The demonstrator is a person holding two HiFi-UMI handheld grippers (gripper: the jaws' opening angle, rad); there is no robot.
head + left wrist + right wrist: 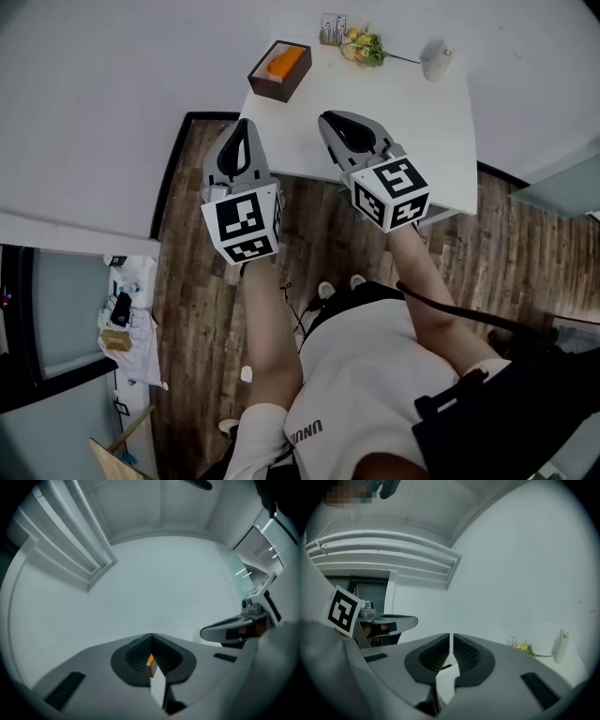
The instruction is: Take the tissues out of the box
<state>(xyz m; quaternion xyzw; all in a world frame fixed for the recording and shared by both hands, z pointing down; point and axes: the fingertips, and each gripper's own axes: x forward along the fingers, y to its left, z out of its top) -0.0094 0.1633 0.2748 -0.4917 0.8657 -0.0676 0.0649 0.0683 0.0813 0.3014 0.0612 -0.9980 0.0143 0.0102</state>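
A brown tissue box (279,70) with an orange top layer (286,62) sits at the far left corner of the white table (422,131). My left gripper (246,125) hovers at the table's near left edge, short of the box, with its jaws together and nothing held. My right gripper (326,119) hangs over the table just right of it, jaws also together and empty. In the left gripper view the closed jaws (151,635) frame a sliver of the box (150,666) below them. In the right gripper view the tips (451,635) meet with only a hairline between them.
A small bunch of flowers (364,45), a white bottle (436,58) and a small holder (333,28) stand along the table's far edge. Wooden floor (525,253) surrounds the table. White walls rise behind it. A shelf with clutter (127,323) is at the lower left.
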